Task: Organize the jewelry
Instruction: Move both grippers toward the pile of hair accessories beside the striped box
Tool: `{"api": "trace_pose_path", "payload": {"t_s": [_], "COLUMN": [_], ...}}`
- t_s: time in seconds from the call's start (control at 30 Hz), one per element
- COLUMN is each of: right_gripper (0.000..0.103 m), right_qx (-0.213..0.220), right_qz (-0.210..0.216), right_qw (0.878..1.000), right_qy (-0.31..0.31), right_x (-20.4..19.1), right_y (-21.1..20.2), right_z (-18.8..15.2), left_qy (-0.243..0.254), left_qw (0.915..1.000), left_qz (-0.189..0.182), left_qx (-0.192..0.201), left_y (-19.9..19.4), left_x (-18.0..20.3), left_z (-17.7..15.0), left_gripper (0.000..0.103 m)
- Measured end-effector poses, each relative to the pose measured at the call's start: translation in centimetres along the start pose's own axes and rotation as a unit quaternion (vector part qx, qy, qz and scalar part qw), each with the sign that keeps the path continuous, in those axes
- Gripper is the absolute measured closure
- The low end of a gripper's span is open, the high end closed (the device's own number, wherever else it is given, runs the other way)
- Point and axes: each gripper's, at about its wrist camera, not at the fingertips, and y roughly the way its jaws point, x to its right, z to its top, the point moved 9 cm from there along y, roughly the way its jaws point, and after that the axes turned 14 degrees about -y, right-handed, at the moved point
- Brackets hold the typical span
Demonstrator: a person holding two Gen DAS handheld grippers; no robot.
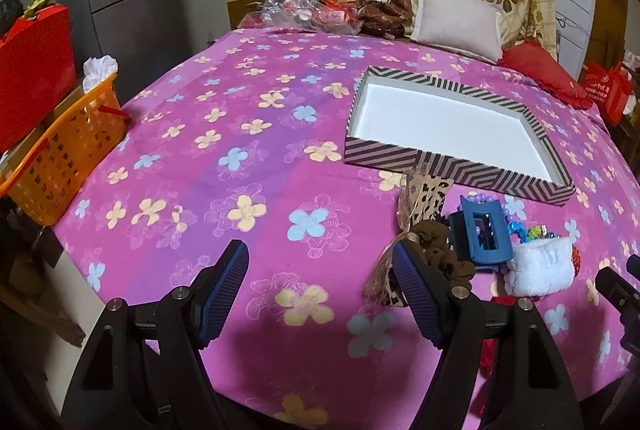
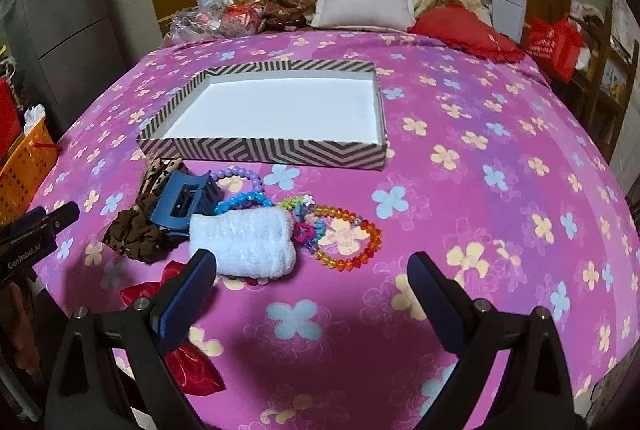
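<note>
A striped box (image 1: 384, 156) (image 2: 280, 152) with a white, bare inside lies on the pink flowered bedspread. In front of it sits a pile: a blue claw clip (image 2: 186, 200) (image 1: 482, 234), a white fluffy scrunchie (image 2: 244, 242) (image 1: 540, 268), a brown scrunchie (image 2: 134, 232) (image 1: 438, 250), a leopard ribbon (image 1: 430, 196), a purple bead bracelet (image 2: 240, 176), a blue bead bracelet (image 2: 240, 200) and an orange bead bracelet (image 2: 352, 242). A red bow (image 2: 196, 366) lies nearest. My right gripper (image 2: 312, 268) is open just before the pile. My left gripper (image 1: 320, 260) is open, left of the pile.
An orange basket (image 1: 64, 158) stands at the bed's left edge beside a red bag (image 1: 36, 62). Pillows (image 2: 364, 0), a red cushion (image 2: 464, 30) and plastic-wrapped clutter (image 1: 304, 10) line the far end. A grey fridge (image 2: 60, 30) stands at the left.
</note>
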Motion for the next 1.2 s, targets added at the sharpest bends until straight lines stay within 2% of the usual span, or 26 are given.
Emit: {"api": "trace_pose_path", "payload": {"t_s": [0.17, 0.3, 0.43, 0.6, 1.2], "right_gripper": [0.004, 0.004, 0.004, 0.004, 0.004], "right_qx": [-0.001, 0.012, -0.004, 0.0, -0.017], "right_qz": [-0.004, 0.002, 0.005, 0.004, 0.0], "right_qw": [1.0, 1.0, 1.0, 1.0, 1.0], "right_qy": [-0.01, 0.003, -0.004, 0.003, -0.009], "right_x": [0.2, 0.3, 0.3, 0.8, -0.1], "right_y": [0.1, 0.2, 1.0, 1.1, 2.0], "right_z": [0.9, 1.2, 0.5, 0.4, 0.3], "left_qy": [-0.003, 0.01, 0.001, 0.028, 0.021], "left_qw": [0.9998, 0.9999, 1.0, 0.9996, 0.9997], "left_qz": [-0.015, 0.001, -0.006, 0.002, 0.006], "left_qx": [-0.013, -0.006, -0.007, -0.001, -0.008], "left_y": [0.6, 0.8, 0.6, 0.8, 1.5], "left_x": [0.5, 0.4, 0.5, 1.5, 1.0], "left_z": [-0.1, 0.2, 0.0, -0.3, -0.6], "left_gripper": [0.028, 0.028, 0.028, 0.028, 0.028]}}
